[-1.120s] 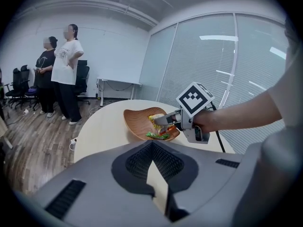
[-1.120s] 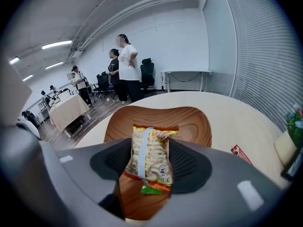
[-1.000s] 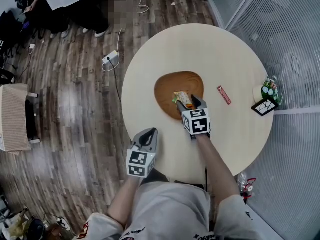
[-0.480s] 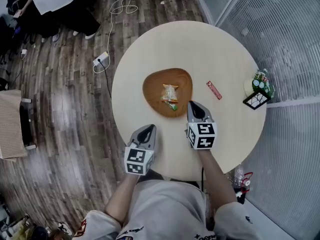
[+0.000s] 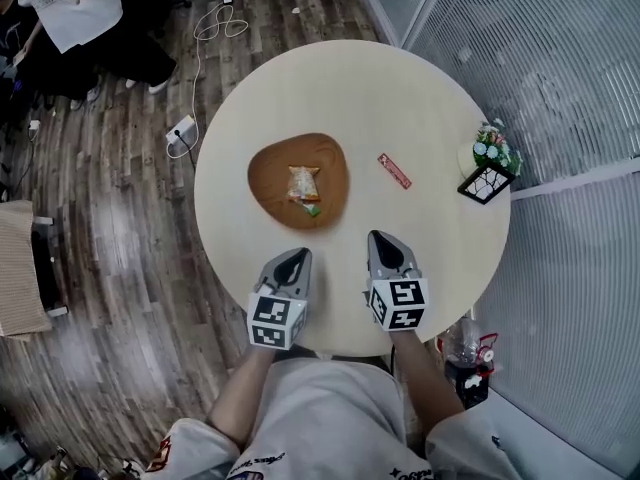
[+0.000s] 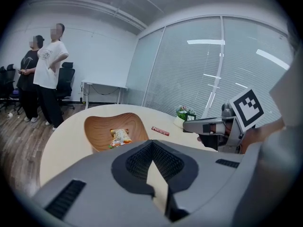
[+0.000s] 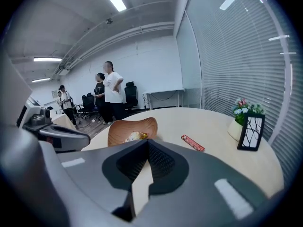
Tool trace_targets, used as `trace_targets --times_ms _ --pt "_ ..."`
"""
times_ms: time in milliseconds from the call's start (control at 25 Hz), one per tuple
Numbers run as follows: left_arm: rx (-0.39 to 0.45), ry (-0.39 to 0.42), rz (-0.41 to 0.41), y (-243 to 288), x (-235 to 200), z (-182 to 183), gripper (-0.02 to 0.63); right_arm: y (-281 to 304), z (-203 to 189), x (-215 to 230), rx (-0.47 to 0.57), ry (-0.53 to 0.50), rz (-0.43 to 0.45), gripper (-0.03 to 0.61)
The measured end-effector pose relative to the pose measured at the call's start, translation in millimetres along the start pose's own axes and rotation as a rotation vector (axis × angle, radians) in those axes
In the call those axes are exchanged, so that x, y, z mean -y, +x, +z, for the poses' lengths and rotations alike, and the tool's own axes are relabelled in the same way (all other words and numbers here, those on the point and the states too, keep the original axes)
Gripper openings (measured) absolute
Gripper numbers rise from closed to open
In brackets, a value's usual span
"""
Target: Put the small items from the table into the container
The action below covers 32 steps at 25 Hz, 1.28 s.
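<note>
While the red bar (image 5: 394,171) lies outside the wooden bowl (image 5: 270,171), both pairs of jaws are closed on nothing
From the head view, the snack packet (image 5: 303,185) rests in the bowl's hollow, so that item looks done; the bar lies flat on the table (image 5: 400,98) at 3 o'clock of the bowl, apart from it. The left gripper (image 5: 293,260) sits at 6 o'clock and the right gripper (image 5: 384,247) at 5 o'clock, jaws together probably because nothing is being carried; the right one, nearer the bar, would have to spread them first
</note>
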<state>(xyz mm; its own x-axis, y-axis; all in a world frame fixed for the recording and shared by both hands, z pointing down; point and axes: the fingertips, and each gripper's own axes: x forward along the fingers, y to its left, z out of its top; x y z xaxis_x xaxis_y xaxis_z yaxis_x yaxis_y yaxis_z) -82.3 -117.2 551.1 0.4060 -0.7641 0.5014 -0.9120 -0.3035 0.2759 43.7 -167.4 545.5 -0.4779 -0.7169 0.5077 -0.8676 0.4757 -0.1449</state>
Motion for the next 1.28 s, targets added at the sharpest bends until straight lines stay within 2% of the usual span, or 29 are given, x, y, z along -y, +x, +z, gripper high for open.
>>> trace_targets --times_ms 400,680,880,1000,1200,1280 --pt "-0.023 0.057 -0.045 19.2 51.1 -13.5 0.005 -32.9 -36.8 15.2 -0.046 0.034 0.005 0.002" --pt "-0.032 0.042 -0.036 25.8 64.1 -14.6 0.005 -37.1 -39.3 39.3 -0.035 0.033 0.003 0.002" --pt "-0.043 0.050 0.000 17.3 59.1 -16.6 0.005 -11.4 -28.7 69.7 -0.029 -0.001 0.003 0.003" --pt "-0.048 0.026 0.029 13.9 55.4 -15.2 0.005 14.0 -20.6 96.6 -0.061 -0.052 0.004 0.005" --pt "-0.058 -0.016 0.089 10.1 41.7 -29.1 0.005 66.6 -23.3 139.1 -0.141 -0.106 0.006 0.053" --pt "-0.066 -0.026 0.114 7.3 35.6 -34.9 0.005 88.0 -25.9 150.8 -0.170 -0.147 0.011 0.096"
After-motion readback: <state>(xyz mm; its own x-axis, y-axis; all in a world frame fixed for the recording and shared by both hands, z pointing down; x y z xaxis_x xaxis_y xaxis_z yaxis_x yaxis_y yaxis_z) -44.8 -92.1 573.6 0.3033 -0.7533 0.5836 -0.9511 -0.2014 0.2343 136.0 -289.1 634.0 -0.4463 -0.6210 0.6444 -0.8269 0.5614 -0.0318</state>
